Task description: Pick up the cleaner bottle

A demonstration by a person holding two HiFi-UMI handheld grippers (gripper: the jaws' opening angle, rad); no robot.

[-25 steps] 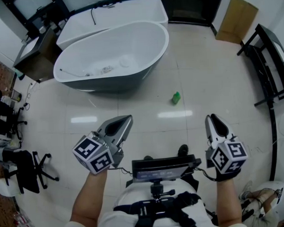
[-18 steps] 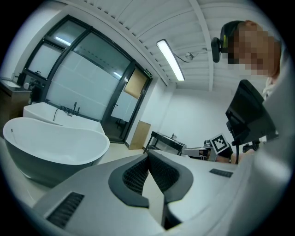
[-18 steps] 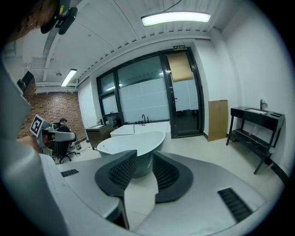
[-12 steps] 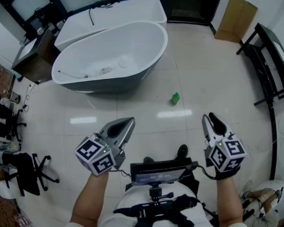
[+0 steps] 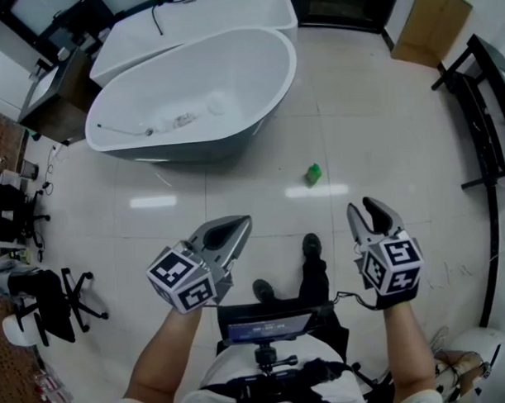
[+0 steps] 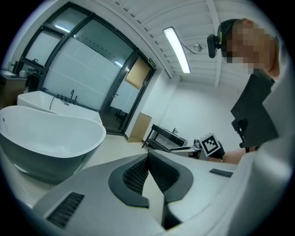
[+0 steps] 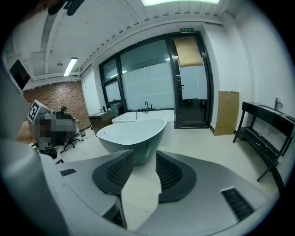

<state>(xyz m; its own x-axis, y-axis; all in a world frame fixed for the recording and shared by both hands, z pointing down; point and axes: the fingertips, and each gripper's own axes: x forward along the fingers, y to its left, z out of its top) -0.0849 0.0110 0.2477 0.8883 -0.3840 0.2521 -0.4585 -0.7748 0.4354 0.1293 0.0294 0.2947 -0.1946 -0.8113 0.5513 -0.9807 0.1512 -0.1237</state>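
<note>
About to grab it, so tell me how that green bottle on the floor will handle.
The green cleaner bottle looks small, so probably light. It sits alone on the glossy floor tiles, so a nudge may slide it. Probably stiff plastic; too small to confirm.

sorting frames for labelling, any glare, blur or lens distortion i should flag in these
Head view: two bright streaks of glare on the glossy floor, one just below the green bottle, which is small but sharp. Left gripper view: heavy fisheye bending, dark corners, ceiling light blown out. Right gripper view: same fisheye and dark corners, bathtub in focus.
</note>
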